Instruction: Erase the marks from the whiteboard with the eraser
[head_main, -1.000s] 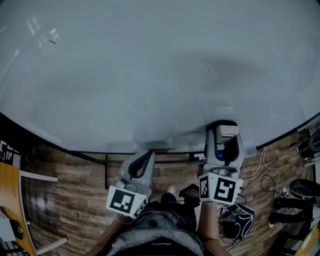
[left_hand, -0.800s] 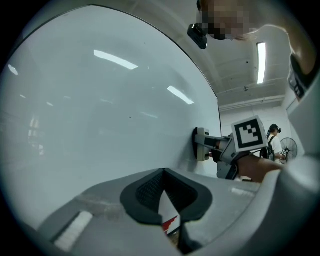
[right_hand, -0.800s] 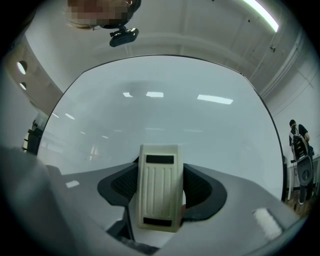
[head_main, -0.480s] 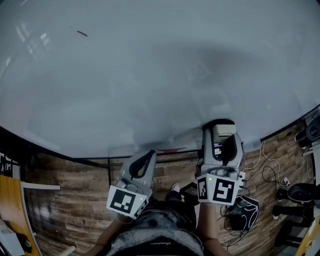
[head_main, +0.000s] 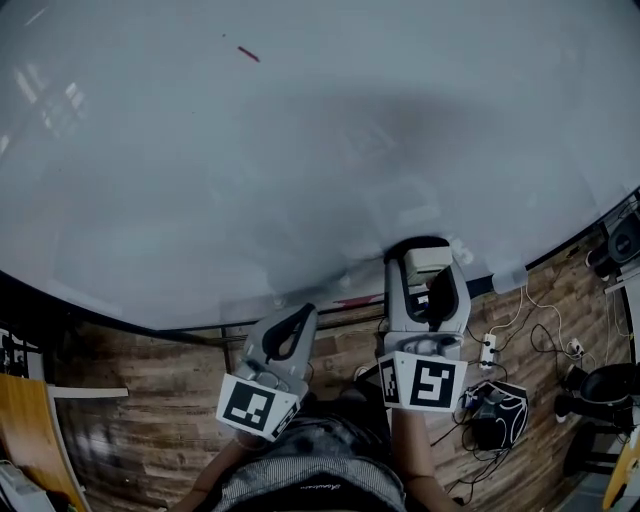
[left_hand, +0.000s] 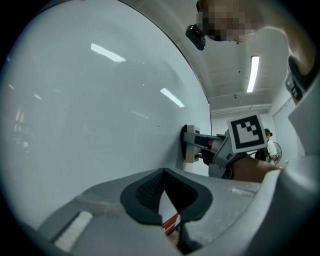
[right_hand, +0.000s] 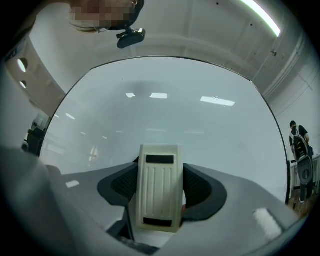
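**Board nearly clean; one red dash left up top**

The whiteboard reads almost wholly blank in the head view. The only mark I can make out is a short red dash high up at about 11 o'clock. Fainter traces may exist, but glare and ceiling-light reflections make that hard to rule out.

The right claw pinches the cream eraser across its sides. The eraser sits low on the board at about 5 o'clock, just above the bottom edge. In the left gripper view its face looks flat against the surface.

The left claw hangs below the board at about 6 o'clock, its tips pressed together on nothing.

By my reading the job is close to done. What is left is carrying the eraser from the low right up to that dash, well apart from where it now sits.
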